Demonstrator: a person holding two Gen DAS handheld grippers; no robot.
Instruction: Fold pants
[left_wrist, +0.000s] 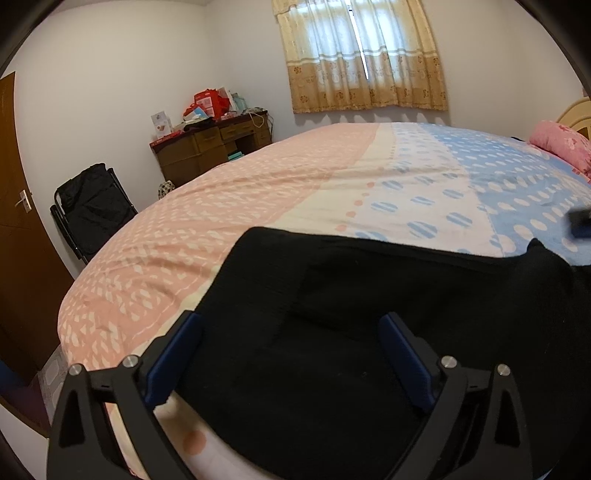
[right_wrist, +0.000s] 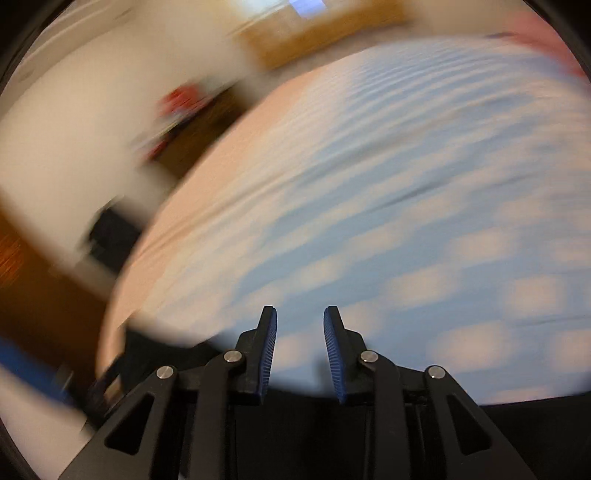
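Both tools look like the same build. The left gripper (left_wrist: 290, 354) is a matte black plastic frame with two chunky linkage arms per side, each with a triangular cutout near the base. Round silver pivot screws (left_wrist: 448, 361) sit on top of the linkages, two on each side, just outboard of the fingers. The fingers carry dark blue pads (left_wrist: 406, 363), long and flat.

The right gripper (right_wrist: 300, 350) has the same black frame, silver screw heads and triangular cutouts. Its blue pads (right_wrist: 333, 354) show fine ribbing along the inner faces, and each black finger tapers to a narrow tip above its pivot screw.
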